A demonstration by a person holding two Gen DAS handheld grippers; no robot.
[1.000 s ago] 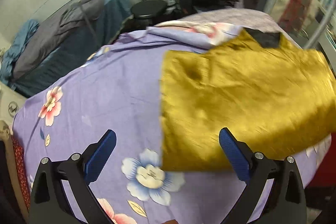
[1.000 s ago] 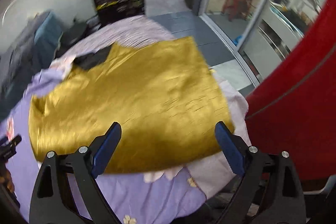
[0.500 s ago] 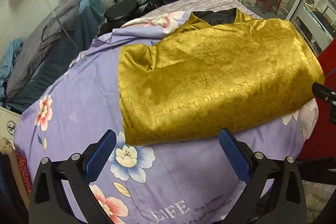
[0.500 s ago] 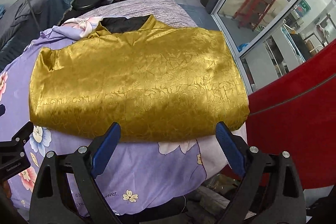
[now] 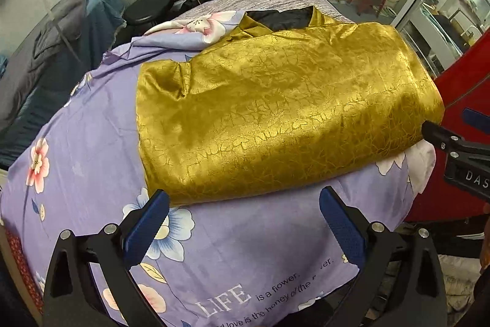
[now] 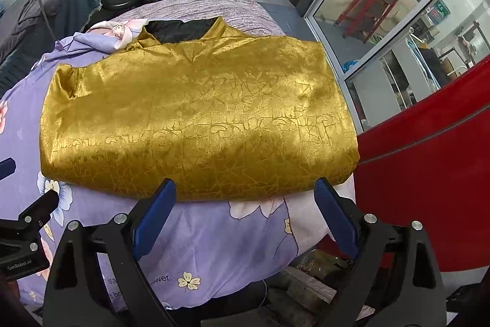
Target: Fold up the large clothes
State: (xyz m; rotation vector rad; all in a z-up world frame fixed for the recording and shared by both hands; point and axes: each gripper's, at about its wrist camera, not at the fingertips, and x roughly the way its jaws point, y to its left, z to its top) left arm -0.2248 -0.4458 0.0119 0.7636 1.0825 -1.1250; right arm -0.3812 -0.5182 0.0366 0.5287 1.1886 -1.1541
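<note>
Left wrist view
- Left tongs (image 5: 243, 224): blue-padded fingers spread wide apart, holding nothing, just short of the garment's near hem.
- Garment: glossy gold crackle-patterned folded garment (image 5: 275, 112) lies flat on the lilac flower-printed bedsheet (image 5: 92, 127); black lining shows at its collar, far side.
- Writing: sheet print reads "LIFE is a flower", with a partly cut line below, "...love is the honey of the...".
- Right tongs (image 5: 459, 143): enter from the right edge beside the garment's right corner; body lettering "DAS" cut off by the frame.
- Edges and room: bare sheet lies left of and in front of the garment; its right end sits near the bed's right edge, next to a red glossy panel (image 5: 453, 88).

Right wrist view
- Right tongs (image 6: 245, 222): fingers wide apart, empty, at the near hem of the gold garment (image 6: 199, 118).
- Writing: left tongs (image 6: 21, 232), at the left edge, bear "GenRobot.AI"; sheet shows "...ower."
- Edges and room: near hem runs close to the bedsheet's (image 6: 214, 235) front drop; red panel (image 6: 428, 158) close on the right.
</note>
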